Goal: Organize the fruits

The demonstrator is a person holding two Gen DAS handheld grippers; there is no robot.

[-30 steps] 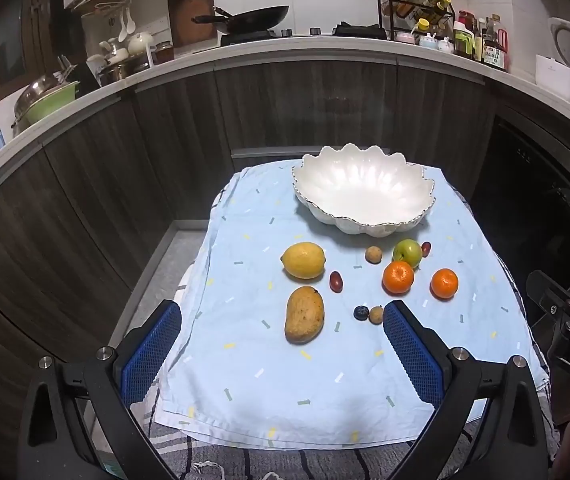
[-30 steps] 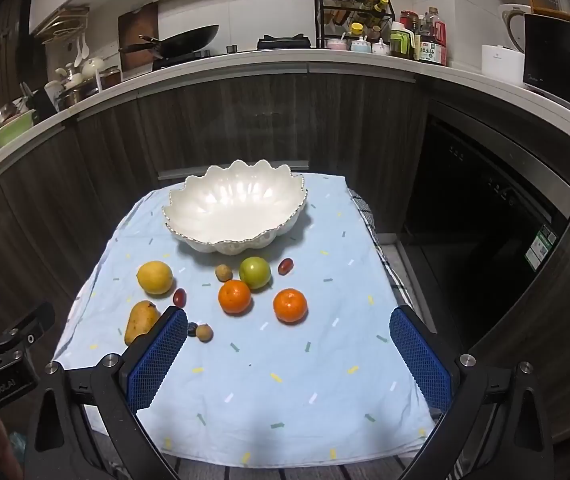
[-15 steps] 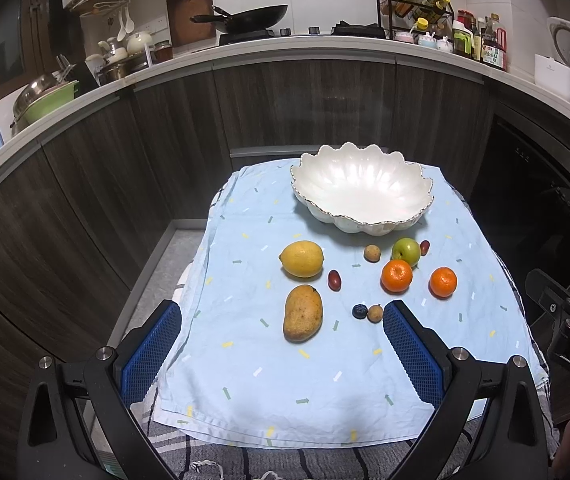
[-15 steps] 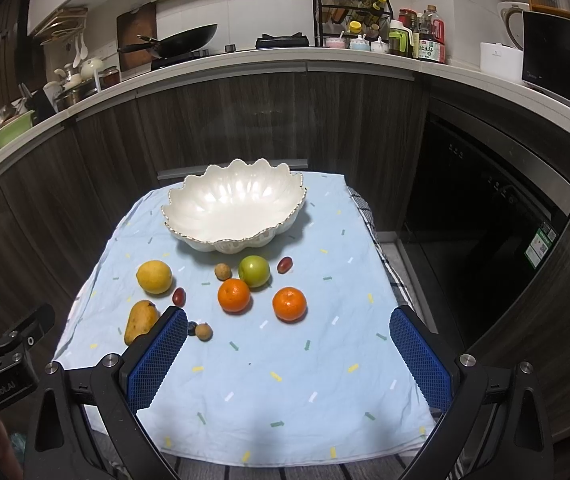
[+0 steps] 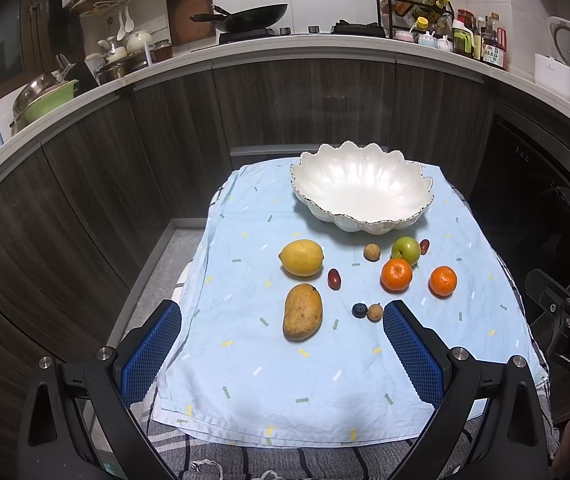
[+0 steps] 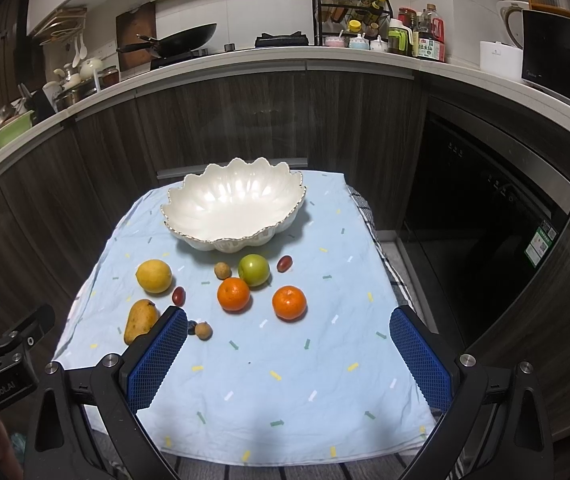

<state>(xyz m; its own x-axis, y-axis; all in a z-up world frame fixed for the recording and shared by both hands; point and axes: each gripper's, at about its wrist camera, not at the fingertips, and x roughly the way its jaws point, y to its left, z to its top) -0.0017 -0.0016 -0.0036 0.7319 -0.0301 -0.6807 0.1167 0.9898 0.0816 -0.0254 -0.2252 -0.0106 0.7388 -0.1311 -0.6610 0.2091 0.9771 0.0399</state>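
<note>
A white scalloped bowl [image 5: 361, 190] stands empty at the far end of a light blue cloth [image 5: 245, 380]; it also shows in the right wrist view [image 6: 235, 208]. In front of it lie a lemon [image 5: 301, 258], a mango [image 5: 303, 312], a green apple [image 5: 405, 250], two oranges [image 5: 396, 275] [image 5: 443, 281], red grapes [image 5: 334, 279], a blueberry [image 5: 359, 310] and small brown fruits [image 5: 375, 312]. My left gripper [image 5: 281, 344] is open and empty above the cloth's near edge. My right gripper [image 6: 289, 352] is open and empty, near the orange [image 6: 289, 302].
The small table stands in a kitchen with dark curved cabinets [image 5: 325, 108] behind. A dark oven front [image 6: 485, 216] is at the right. The counter above holds a wok [image 5: 253, 16], bottles [image 5: 481, 42] and pots [image 5: 45, 96].
Both grippers have drifted very slightly; the fruits and bowl have not moved. Both stay open and empty.
</note>
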